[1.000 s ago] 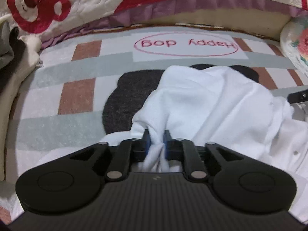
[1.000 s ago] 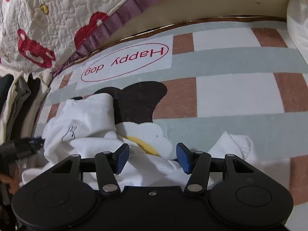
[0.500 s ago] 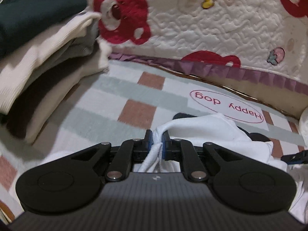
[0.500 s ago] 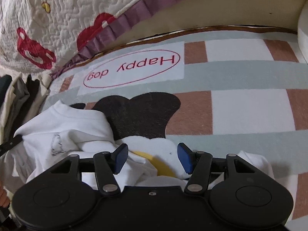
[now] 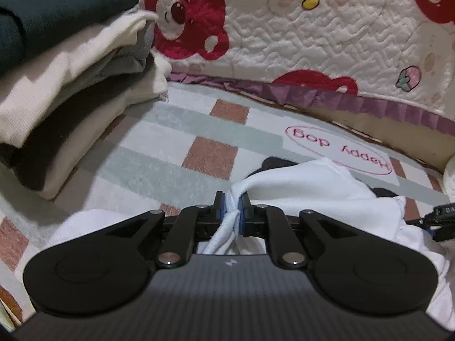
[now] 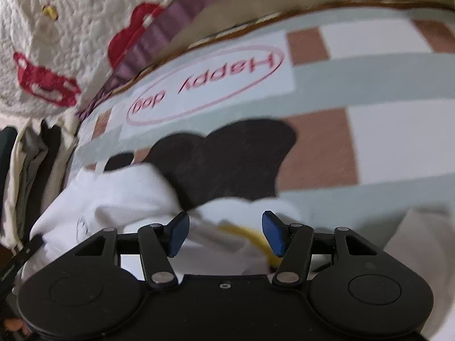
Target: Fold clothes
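The left gripper (image 5: 232,209) pinches a bunched fold of a white garment (image 5: 307,187) tight between its blue pads, the cloth trailing to the right over a checked "Happy dog" mat (image 5: 159,153). The right gripper (image 6: 224,231) hovers with jaws spread wide and nothing between them, above the same crumpled garment (image 6: 119,196). A stack of folded clothes (image 5: 57,65) stands at far left, near a bear-print quilt (image 5: 312,42).
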The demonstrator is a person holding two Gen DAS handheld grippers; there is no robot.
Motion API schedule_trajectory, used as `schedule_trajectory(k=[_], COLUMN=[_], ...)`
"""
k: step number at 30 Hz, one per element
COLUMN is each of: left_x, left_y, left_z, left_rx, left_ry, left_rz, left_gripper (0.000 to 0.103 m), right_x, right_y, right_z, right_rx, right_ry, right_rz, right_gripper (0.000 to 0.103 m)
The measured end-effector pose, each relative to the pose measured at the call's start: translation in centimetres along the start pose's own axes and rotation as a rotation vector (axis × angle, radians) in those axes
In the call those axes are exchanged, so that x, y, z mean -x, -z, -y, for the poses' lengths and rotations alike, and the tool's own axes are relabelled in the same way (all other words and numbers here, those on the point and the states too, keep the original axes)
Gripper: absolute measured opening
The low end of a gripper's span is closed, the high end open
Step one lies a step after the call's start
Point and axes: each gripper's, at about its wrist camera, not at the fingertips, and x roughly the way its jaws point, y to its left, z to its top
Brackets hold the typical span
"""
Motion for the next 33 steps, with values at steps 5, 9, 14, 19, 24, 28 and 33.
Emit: schedule_trajectory(k=[5, 9, 14, 19, 24, 28, 33], left_x=[-0.3, 0.1, -0.2, -0.5, -0.6, -0.8, -1.1], left_y=[0.3, 0.0, -0.2, 0.0, 0.1, 0.3, 0.5], left_z=[-0.1, -1.2, -2.9, -4.1, -4.4, -4.5, -5.0], left_rx=[0.008, 0.055, 0.083, 0.133, 0.143, 0.139, 0.152], left_ry=[-0.004, -0.014, -0.051, -0.043, -0.045, -0.052, -0.056], left_rz=[-0.016, -0.004, -0.013, -0.040, -0.045, -0.054, -0.065], left_gripper=[0.008, 0.008, 0.008, 0.008, 0.008, 0.008, 0.008], right_x=[0.1, 2.4, 3.3, 3.1, 2.4, 2.3, 4.3], right_y=[2.8, 6.7, 11.7, 14.7, 15.8, 15.3, 14.3], right_z=[-1.4, -5.3, -9.1, -11.6, -13.0, -12.9, -13.4], right_rx=[0.011, 0.153, 0.290, 0.448, 0.532, 0.499, 0.515], right_ry=[-0.126, -0.154, -0.185, -0.132, -0.088, -0.097, -0.014], right_rz=[-0.025, -0.003, -0.079, -0.118, -0.129, -0.128, 0.009], right_gripper=[0.019, 0.016, 0.015, 0.015, 0.017, 0.029, 0.036])
